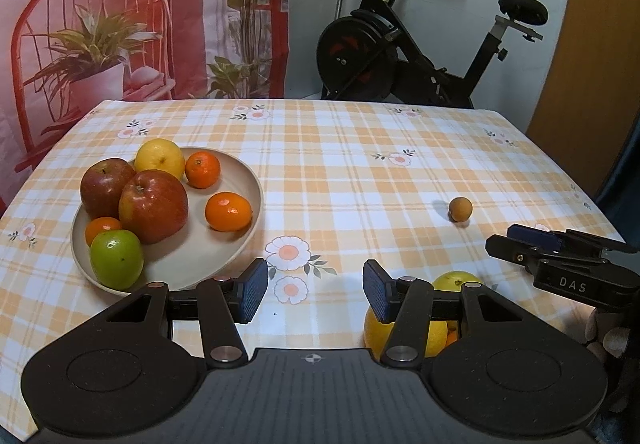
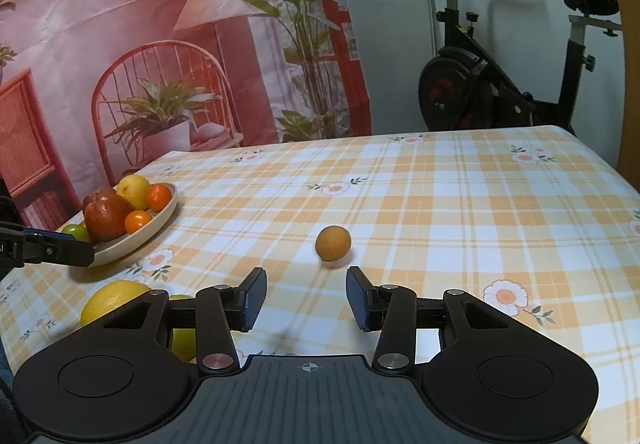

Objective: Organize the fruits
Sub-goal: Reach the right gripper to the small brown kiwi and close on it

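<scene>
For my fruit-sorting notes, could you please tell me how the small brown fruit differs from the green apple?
The small brown fruit lies alone on the checked tablecloth, while the green apple sits on the beige plate among other fruit. The brown fruit is dull tan; the green apple is glossy bright green. The brown fruit looks smaller than the apple. Both are roundish, and no gripper touches either.

We see only part of the large yellow fruit [image 1: 376, 328] in the left wrist view, its middle covered by the left gripper's [image 1: 315, 296] finger linkage; a greenish fruit [image 1: 454, 281] behind it shows just its top, and a sliver of orange [image 1: 451, 338] beside them is too hidden to name. In the right wrist view, the green fruit [image 2: 184, 340] sits mostly behind the right gripper [image 2: 306, 298]. The small brown fruit [image 2: 333, 243] is too small for us to identify
</scene>
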Tool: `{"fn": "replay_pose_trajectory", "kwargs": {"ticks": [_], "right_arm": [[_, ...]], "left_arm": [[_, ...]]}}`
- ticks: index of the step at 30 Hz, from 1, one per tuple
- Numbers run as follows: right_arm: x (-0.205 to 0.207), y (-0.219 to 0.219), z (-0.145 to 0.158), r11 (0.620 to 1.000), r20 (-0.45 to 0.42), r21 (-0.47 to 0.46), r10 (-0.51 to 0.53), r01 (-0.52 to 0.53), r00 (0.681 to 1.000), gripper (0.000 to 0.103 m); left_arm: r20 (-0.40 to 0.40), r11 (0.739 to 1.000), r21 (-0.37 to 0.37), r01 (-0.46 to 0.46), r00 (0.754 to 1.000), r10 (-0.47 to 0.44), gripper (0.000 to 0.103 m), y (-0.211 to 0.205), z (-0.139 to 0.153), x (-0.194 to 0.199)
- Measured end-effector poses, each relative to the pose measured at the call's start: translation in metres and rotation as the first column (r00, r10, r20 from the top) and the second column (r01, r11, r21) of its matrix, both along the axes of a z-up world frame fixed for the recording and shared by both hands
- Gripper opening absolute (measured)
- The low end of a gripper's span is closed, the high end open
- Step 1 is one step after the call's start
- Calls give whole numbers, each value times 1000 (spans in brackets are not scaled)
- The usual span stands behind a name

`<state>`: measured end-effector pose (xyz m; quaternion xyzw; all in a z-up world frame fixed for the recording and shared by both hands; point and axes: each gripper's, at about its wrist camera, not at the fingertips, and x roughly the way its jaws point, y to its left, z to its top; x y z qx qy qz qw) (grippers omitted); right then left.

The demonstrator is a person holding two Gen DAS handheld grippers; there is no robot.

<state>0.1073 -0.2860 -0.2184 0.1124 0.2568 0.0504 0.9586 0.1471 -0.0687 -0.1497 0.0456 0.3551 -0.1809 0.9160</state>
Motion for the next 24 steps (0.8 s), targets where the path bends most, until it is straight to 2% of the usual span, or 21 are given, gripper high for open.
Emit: {"fn": "replay_pose_trajectory", "kwargs": {"ticks": [15,24], "right_arm": [[3,-1,2,999,-4,-24,-30,30,1000,41],[32,-12,3,997,-18,-65,-33,32,999,41]], "left_arm": [[13,998,-57,1,1000,0,55,-1,3,13],[11,995,-96,9,1000,-8,55,-6,3,22]]}}
